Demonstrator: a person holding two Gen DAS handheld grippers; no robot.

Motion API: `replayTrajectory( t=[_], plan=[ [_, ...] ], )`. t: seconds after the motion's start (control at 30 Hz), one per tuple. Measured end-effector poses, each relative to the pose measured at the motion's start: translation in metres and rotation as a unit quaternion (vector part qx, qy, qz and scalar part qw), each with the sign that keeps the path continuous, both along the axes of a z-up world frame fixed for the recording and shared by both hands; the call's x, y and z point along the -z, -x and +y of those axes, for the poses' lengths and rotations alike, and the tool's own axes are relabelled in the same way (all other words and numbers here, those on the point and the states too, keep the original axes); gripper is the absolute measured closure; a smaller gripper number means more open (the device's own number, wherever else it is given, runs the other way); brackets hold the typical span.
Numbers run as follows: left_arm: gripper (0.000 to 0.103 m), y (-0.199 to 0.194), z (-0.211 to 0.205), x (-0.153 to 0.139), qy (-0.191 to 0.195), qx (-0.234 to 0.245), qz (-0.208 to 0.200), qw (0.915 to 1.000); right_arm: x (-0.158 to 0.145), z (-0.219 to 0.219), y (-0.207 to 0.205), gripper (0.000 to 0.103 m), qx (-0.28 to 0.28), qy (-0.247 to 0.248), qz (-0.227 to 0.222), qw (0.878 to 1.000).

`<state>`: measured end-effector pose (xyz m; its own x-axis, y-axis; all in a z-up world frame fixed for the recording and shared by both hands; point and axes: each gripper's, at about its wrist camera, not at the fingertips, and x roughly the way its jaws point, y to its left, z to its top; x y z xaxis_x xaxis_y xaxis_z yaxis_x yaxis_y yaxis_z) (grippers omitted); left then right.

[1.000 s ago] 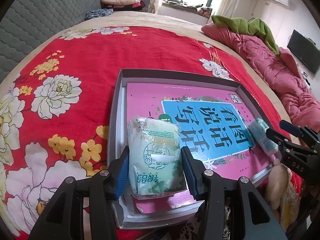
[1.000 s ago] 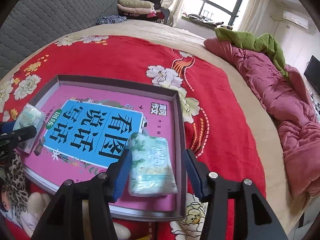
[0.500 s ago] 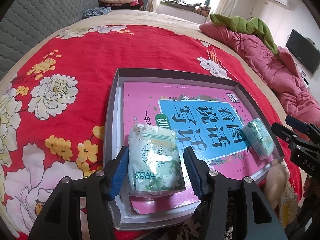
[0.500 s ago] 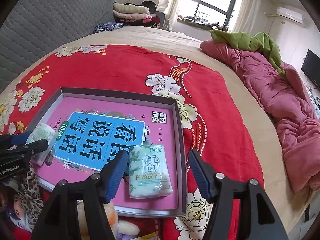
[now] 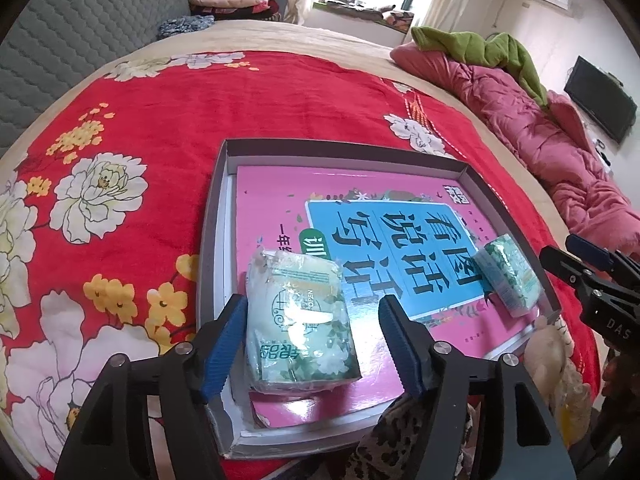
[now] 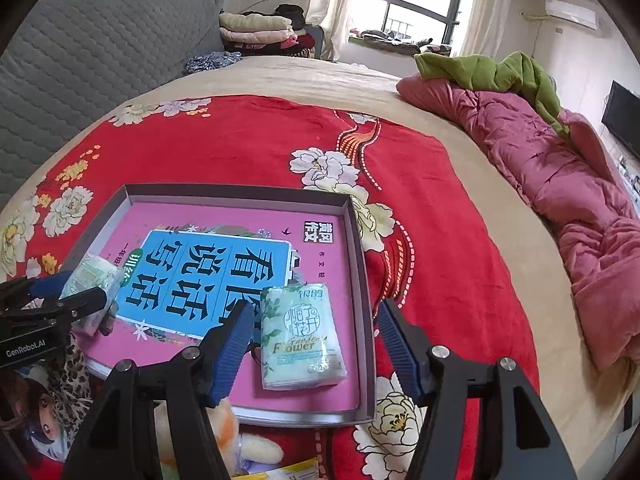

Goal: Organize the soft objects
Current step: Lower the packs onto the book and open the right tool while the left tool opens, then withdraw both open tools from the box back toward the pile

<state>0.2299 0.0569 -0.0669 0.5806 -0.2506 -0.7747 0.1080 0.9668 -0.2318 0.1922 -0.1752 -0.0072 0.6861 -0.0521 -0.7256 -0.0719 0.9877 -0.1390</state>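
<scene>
Two tissue packs lie in my grey tray (image 5: 212, 216), on its pink book (image 5: 280, 196): one (image 5: 298, 320) between my left gripper's (image 5: 312, 344) opening fingers, untouched; the other (image 6: 298, 332) between my right gripper's (image 6: 316, 344) spread fingers. Plush toys (image 6: 240, 444) crowd the tray's near edge on the bed (image 6: 240, 148).

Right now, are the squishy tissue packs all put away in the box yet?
Two are. One tissue pack lies in the grey box on the pink book, and the second tissue pack lies near the other end. Neither is gripped: the left hand-held gripper is opening around its pack, and the right hand-held gripper is open. Left: a plush toy still outside the box.
</scene>
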Motion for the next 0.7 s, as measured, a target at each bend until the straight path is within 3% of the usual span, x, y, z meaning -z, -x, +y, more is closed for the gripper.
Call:
replayTrajectory(
  t=[0.37,0.7],
  plan=[
    [0.034,0.002,0.001,-0.005,-0.007,0.006,0.002,1.0000,-0.002,-0.008,0.009,0.039,0.004,-0.011,0.005,1.000],
    [0.026,0.005,0.016,-0.013,0.026,0.004,0.001,0.9997,-0.012,-0.028,0.019,0.039,0.021,-0.048,-0.006,0.999]
  ],
)
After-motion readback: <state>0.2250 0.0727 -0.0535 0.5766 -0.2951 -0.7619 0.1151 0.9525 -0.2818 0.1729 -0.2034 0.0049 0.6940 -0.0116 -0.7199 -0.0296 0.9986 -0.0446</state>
